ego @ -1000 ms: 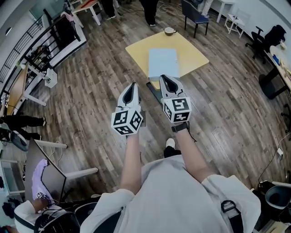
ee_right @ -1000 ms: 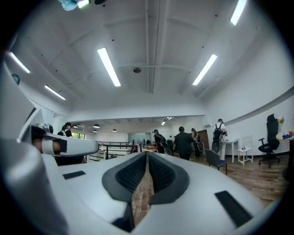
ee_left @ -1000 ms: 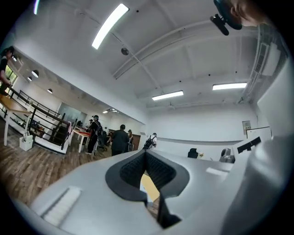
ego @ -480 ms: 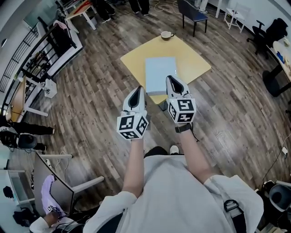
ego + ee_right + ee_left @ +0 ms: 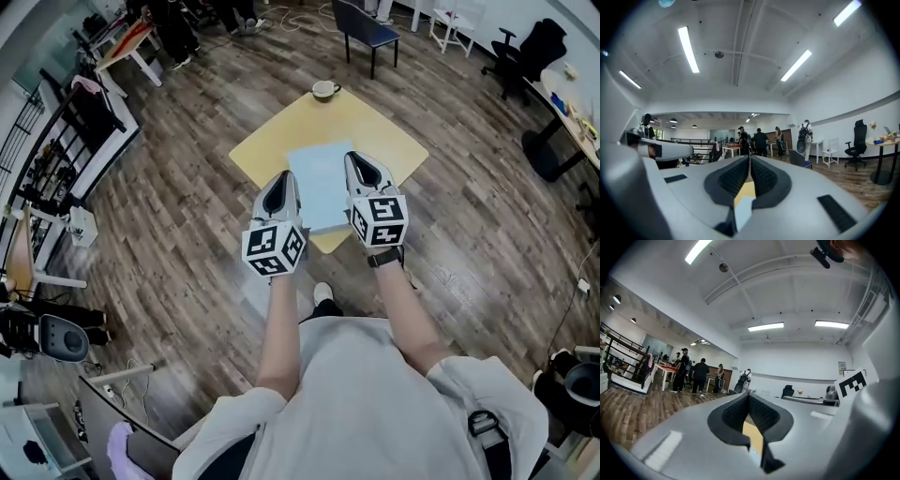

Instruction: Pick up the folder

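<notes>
Both arms out fwd, side by side; left gripper [image 5: 280, 195] & right gripper [image 5: 360, 172] level, fingers closed, empty.

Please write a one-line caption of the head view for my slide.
Left gripper and right gripper, both shut, hover near a pale blue rectangular folder on a square yellow table.

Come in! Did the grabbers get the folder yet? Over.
Left gripper, right gripper: jaws shut, empty. Folder flat on yellow table, not held. Cup at far corner, clear.
</notes>
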{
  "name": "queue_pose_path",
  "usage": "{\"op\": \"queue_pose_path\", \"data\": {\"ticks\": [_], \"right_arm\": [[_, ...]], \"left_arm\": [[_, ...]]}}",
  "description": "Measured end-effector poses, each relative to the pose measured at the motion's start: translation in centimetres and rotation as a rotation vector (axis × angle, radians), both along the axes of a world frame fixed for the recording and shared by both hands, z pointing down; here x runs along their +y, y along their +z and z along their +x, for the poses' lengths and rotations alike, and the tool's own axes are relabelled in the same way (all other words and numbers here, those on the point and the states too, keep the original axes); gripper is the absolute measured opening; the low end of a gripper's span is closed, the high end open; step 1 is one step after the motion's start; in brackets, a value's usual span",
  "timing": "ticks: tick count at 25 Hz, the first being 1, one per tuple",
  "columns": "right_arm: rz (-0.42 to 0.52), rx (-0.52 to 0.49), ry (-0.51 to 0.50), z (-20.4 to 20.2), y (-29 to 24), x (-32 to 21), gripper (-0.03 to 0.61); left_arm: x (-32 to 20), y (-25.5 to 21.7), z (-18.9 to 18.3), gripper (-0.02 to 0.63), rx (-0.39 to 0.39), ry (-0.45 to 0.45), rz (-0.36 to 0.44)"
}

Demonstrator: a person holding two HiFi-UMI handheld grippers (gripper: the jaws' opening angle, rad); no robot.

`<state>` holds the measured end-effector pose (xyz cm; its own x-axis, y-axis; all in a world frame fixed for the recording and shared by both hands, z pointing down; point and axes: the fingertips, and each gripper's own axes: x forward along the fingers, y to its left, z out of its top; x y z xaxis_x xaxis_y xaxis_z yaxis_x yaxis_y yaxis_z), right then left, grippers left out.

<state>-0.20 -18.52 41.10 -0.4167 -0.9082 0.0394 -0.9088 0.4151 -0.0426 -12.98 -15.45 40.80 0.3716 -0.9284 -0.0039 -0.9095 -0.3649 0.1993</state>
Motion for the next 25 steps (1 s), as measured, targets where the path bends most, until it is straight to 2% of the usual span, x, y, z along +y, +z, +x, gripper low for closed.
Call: {"op": "queue_pose_path", "data": {"ticks": [4, 9, 15, 19, 25], "right_arm": [[-0.033, 0.02, 0.049, -0.9, 0.9, -3.7, 0.017], [-0.143, 0.057, 0.045, -2.5, 5.6, -5.8, 0.017], [-0.244, 0.088, 0.06, -1.7, 10.1, -9.0, 0.017], [-0.323, 0.103, 0.045, -0.9, 13.1, -11.3, 0.017], [-0.45, 0.125, 0.027, 0.8, 17.7, -14.6, 0.024]], "left_arm": [[-4.7, 0.4, -1.6, 0.009, 0.001, 0.024, -0.017], [-7.9, 5.0, -3.6, 0.011, -0.037, 0.049, -0.089], [-11.4, 9.6, -3.8, 0.011, -0.057, 0.063, -0.185], [-13.3, 13.0, -3.3, 0.011, -0.074, 0.081, -0.278], [-16.1, 17.9, -3.5, 0.028, -0.089, 0.048, -0.386]]}}
